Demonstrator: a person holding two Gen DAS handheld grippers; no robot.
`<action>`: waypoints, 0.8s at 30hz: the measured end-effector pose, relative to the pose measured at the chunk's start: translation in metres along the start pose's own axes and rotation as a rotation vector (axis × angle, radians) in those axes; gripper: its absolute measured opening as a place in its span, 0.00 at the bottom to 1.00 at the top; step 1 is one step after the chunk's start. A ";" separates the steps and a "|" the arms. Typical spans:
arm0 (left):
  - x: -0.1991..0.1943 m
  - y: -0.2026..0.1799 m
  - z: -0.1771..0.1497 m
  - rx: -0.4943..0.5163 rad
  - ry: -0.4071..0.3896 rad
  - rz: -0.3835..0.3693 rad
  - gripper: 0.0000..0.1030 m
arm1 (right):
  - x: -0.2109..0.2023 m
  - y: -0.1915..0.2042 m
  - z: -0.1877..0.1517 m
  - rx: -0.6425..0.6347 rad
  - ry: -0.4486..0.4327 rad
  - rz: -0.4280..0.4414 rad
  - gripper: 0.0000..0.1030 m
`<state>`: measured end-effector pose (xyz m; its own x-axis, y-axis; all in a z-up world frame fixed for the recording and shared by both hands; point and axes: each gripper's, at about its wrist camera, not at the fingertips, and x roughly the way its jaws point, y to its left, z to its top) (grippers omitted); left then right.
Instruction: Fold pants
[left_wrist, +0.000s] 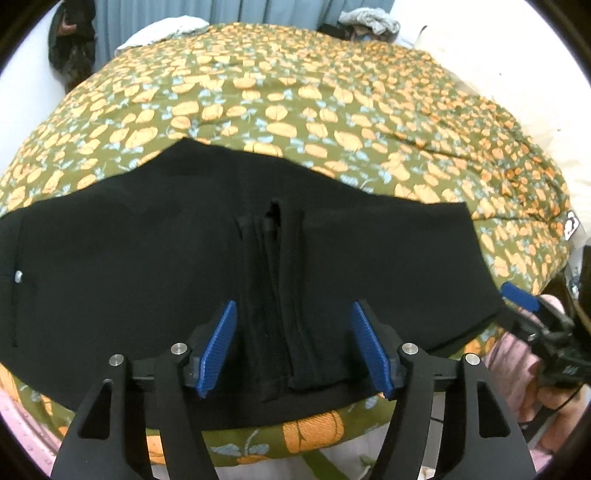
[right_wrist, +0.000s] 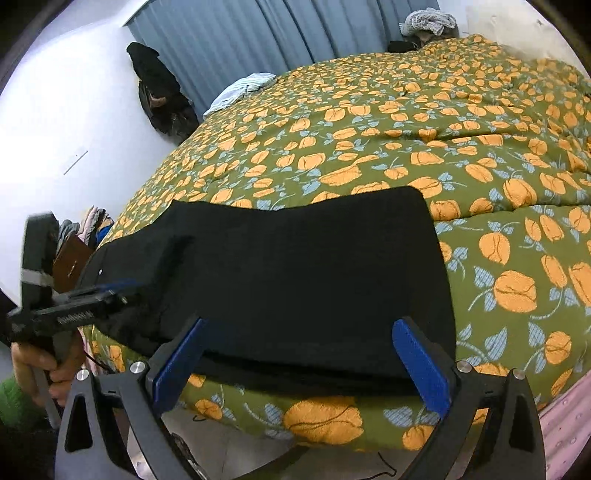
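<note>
The black pants (left_wrist: 147, 258) lie flat on the bed's floral quilt (left_wrist: 295, 92), near its front edge, folded into a long band. In the left wrist view their long axis runs from 9 to 3 o'clock, one end leaving the picture at 9 and the other ending square toward 3. A narrower folded strip (left_wrist: 280, 295) lies across the band, running from 12 to 6 o'clock, its hem end just short of the quilt's edge.

The left tool (left_wrist: 293, 350) stands open above the strip; its blue pads (left_wrist: 218, 350) flank the strip without pressing on it. No earlier picture is given, so only this open stance can be told.

The right tool (right_wrist: 299, 365) is open too, its pads (right_wrist: 421, 369) on either side of the pants' near edge and clear of the cloth. In that view the band runs from about 8 to 2 o'clock. A hand (right_wrist: 40, 369) holds the left tool at 9 o'clock.
</note>
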<state>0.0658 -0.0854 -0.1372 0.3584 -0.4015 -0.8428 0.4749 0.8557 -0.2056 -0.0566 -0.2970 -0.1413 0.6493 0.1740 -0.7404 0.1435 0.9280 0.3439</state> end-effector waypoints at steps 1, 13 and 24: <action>-0.003 0.001 0.001 -0.006 -0.004 -0.002 0.66 | 0.000 0.001 0.000 -0.003 -0.001 0.000 0.97; -0.023 0.032 -0.001 -0.111 -0.032 0.049 0.72 | 0.001 0.002 0.001 0.003 -0.009 0.010 0.97; -0.043 0.089 0.009 -0.247 -0.081 0.135 0.74 | 0.000 0.000 0.000 0.011 -0.018 0.011 0.97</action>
<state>0.0998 0.0055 -0.1148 0.4726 -0.2948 -0.8305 0.2119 0.9528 -0.2176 -0.0561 -0.2969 -0.1412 0.6639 0.1787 -0.7261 0.1438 0.9224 0.3585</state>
